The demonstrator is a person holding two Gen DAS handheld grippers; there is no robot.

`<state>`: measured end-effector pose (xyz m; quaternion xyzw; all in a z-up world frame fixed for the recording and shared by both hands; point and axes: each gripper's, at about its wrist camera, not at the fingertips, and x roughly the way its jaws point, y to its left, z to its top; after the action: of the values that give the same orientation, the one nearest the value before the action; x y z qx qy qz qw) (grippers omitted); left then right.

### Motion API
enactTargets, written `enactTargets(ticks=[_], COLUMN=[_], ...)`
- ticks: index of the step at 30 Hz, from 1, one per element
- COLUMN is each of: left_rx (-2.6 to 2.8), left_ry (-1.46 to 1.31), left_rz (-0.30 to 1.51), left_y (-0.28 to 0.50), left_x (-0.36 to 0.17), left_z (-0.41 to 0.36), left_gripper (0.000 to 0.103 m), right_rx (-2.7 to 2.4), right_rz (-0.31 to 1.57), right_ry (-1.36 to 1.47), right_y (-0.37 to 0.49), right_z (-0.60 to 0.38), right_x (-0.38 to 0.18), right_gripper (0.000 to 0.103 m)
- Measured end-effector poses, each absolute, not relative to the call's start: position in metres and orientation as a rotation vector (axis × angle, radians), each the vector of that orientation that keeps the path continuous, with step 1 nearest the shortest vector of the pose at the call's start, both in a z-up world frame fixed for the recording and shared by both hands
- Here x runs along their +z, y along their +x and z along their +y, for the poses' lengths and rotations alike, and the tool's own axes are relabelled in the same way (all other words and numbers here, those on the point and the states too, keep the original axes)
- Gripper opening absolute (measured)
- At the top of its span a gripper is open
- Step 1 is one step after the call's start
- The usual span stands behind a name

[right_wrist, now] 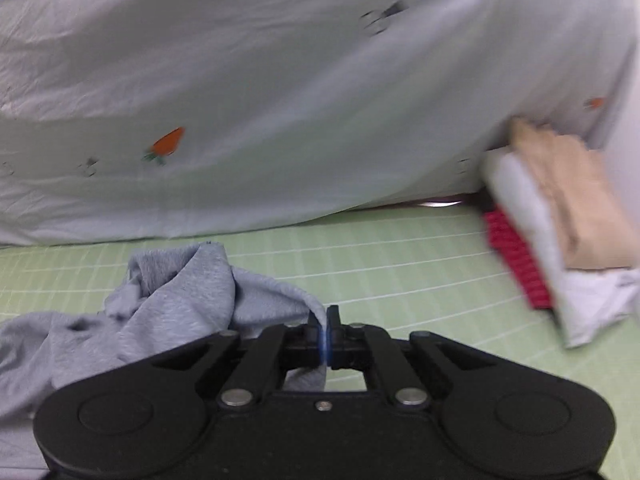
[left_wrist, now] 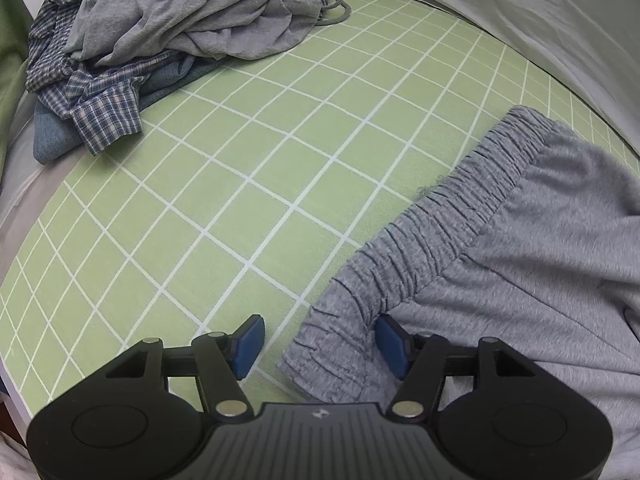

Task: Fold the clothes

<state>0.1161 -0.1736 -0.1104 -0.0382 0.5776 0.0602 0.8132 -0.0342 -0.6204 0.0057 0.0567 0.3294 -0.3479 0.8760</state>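
Observation:
Grey sweat shorts point(left_wrist: 500, 264) lie on the green grid mat point(left_wrist: 240, 200), elastic waistband toward the mat's middle. My left gripper point(left_wrist: 320, 346) is open, its blue pads point(left_wrist: 250, 346) straddling the near corner of the waistband; one pad rests on the mat, the other on the cloth. In the right wrist view my right gripper point(right_wrist: 325, 334) is shut on a fold of the same grey shorts point(right_wrist: 180, 300) and holds it lifted above the mat point(right_wrist: 400, 272). The view is blurred.
A heap of unfolded clothes, a grey garment point(left_wrist: 192, 12) over a plaid shirt point(left_wrist: 92, 92), sits at the mat's far left. A white sheet with carrot prints point(right_wrist: 280, 100) rises behind. Folded clothes, beige, white and red point(right_wrist: 560, 232), are stacked at the right.

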Motion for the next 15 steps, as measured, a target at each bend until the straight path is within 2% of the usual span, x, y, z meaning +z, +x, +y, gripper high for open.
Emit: enactTargets(ticks=[2, 4, 9, 10, 11, 13, 15], left_rx=[0.124, 0.119, 0.107, 0.11, 0.113, 0.116, 0.119], left_ry=[-0.081, -0.094, -0.079, -0.085, -0.092, -0.127, -0.168], left_rz=[1.233, 1.242, 1.256, 1.253, 1.25, 1.261, 1.275], left_y=[0.116, 0.115, 0.112, 0.109, 0.107, 0.103, 0.099], left_x=[-0.11, -0.111, -0.105, -0.103, -0.1, -0.098, -0.098], left_z=[-0.174, -0.175, -0.179, -0.178, -0.177, -0.172, -0.167], left_gripper=[0.063, 0.063, 0.062, 0.062, 0.062, 0.062, 0.063], right_rx=[-0.854, -0.908, -0.817, -0.8, -0.789, -0.767, -0.761], right_rz=[0.645, 0.688, 0.795, 0.798, 0.806, 0.82, 0.831], right_ry=[0.055, 0.06, 0.364, 0.396, 0.418, 0.463, 0.452], right_y=[-0.068, -0.092, -0.126, -0.126, -0.124, -0.118, -0.114], right_z=[-0.622, -0.632, -0.646, -0.644, -0.642, -0.637, -0.636], right_x=[0.018, 0.014, -0.024, -0.03, -0.035, -0.046, -0.05], right_gripper=[0.001, 0.002, 0.003, 0.007, 0.02, 0.034, 0.042])
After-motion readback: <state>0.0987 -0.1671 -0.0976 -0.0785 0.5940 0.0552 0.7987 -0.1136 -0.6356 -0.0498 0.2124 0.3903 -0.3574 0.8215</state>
